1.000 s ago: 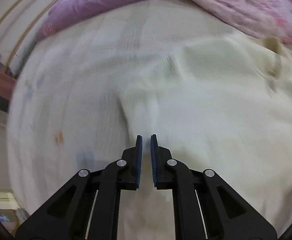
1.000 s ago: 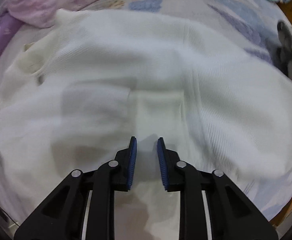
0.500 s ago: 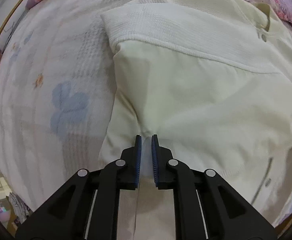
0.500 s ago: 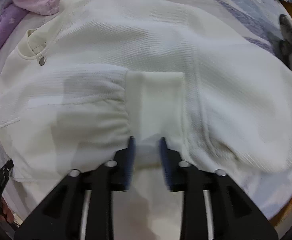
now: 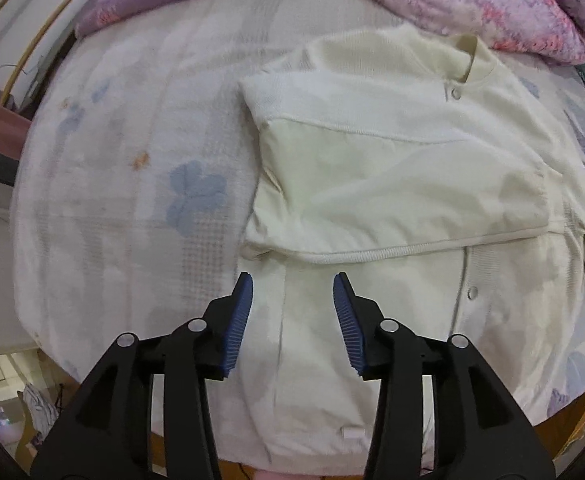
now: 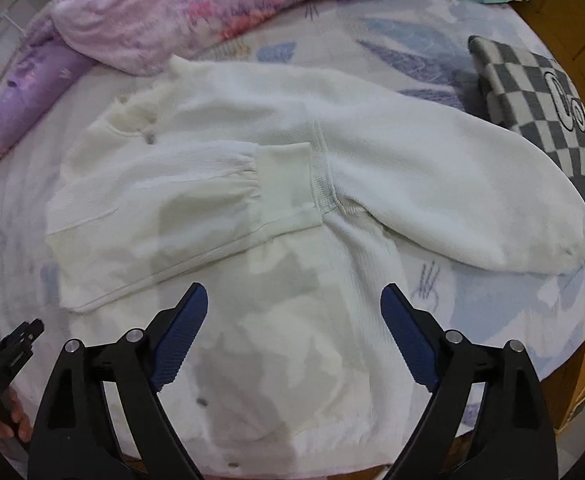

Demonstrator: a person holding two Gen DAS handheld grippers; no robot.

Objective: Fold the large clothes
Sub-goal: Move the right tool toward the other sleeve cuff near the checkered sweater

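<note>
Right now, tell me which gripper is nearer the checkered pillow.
Right. The right gripper hovers over the white sweater, with the checkered pillow up to its right; the left gripper sits at the sweater's opposite edge.

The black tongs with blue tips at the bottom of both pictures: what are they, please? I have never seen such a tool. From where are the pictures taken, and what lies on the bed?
They are two-finger grippers that a person holds, one in each hand; there is no robot arm. Each carries a wide-angle camera that looks forward along its fingers, so the edges of the pictures bend.

One picture comes from the left gripper, the other from the right gripper. Both stand open and hold nothing.

On the flowered bed sheet lies a cream cardigan with snap buttons. One sleeve is folded across its chest. The other sleeve lies spread out to the side, towards a checkered cushion. Pink and purple bedding is heaped at the far side.
</note>
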